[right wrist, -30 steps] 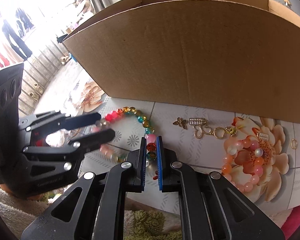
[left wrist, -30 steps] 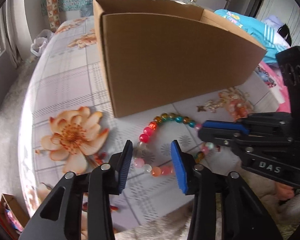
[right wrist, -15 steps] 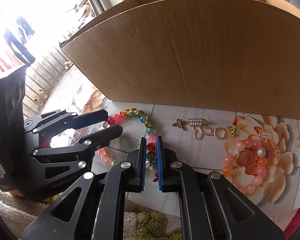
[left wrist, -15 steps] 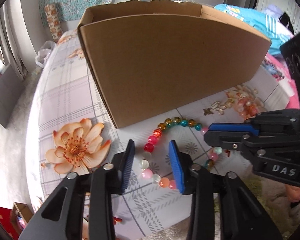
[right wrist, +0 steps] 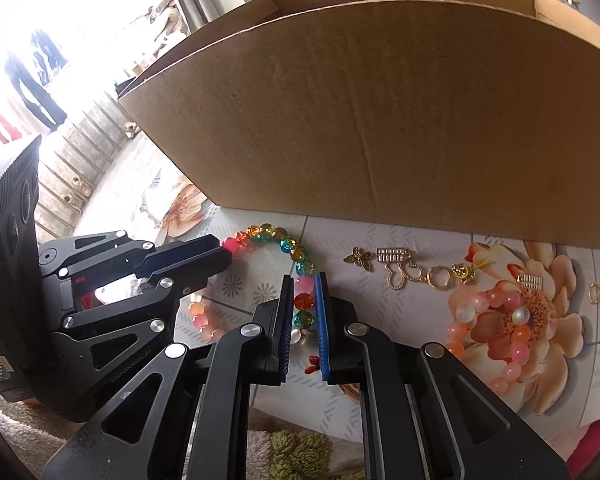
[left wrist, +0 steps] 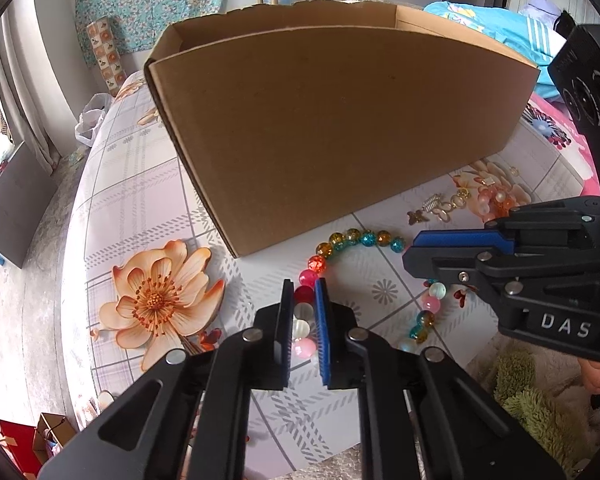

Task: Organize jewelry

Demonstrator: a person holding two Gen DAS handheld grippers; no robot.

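The cardboard box (left wrist: 340, 128) is the largest thing here; it stands on the table (left wrist: 140, 208), open at the top, and its front wall comes down to the flowered tablecloth just behind the jewelry. Between this wall and the near edge of the table only a narrow strip stays free, and both tools work inside it.

The multicolored bead bracelet (left wrist: 356, 238) lies in this strip as a loop, its far arc near the bottom edge of the box, not touching it. The left tongs (left wrist: 304, 320) are closed on the near-left part of the loop, with red, clear and pink beads between the blue pads. The right tongs (right wrist: 304, 312) are clamped on the opposite side of the same bracelet (a pink, a red and a teal bead sit between the pads). The two tools are close, almost facing each other across the loop.

To the right, a gold charm chain (right wrist: 412, 270) lies flat near the box wall, and beside it a peach bead bracelet (right wrist: 496, 320) rests on a printed flower. A small gold ring (right wrist: 594, 293) lies further right, near the table edge.
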